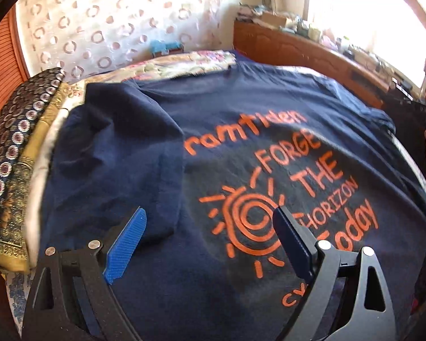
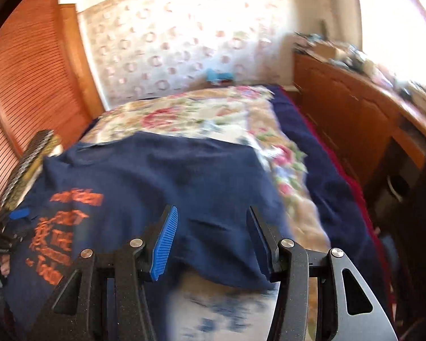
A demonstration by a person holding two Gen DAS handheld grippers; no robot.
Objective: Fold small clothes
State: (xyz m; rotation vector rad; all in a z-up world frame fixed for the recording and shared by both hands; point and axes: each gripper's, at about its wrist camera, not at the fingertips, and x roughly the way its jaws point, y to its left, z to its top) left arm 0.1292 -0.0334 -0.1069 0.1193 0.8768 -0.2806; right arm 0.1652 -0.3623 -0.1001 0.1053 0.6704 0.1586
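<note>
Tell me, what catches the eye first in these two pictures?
A navy cotton T-shirt with a bright orange sun and lettering lies spread over the floral bedspread, filling the left view. The left gripper hovers above its print, jaws open, and the right gripper hangs open over its plain right part.

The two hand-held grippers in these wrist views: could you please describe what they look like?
The left hand-held gripper and right hand-held gripper look alike: matte black linkage arms with triangular cut-outs and round silver pivot pins. Each carries two flat finger pads, the ribbed bright blue face showing on one and the dark back of the other. No cables or markings show.
</note>
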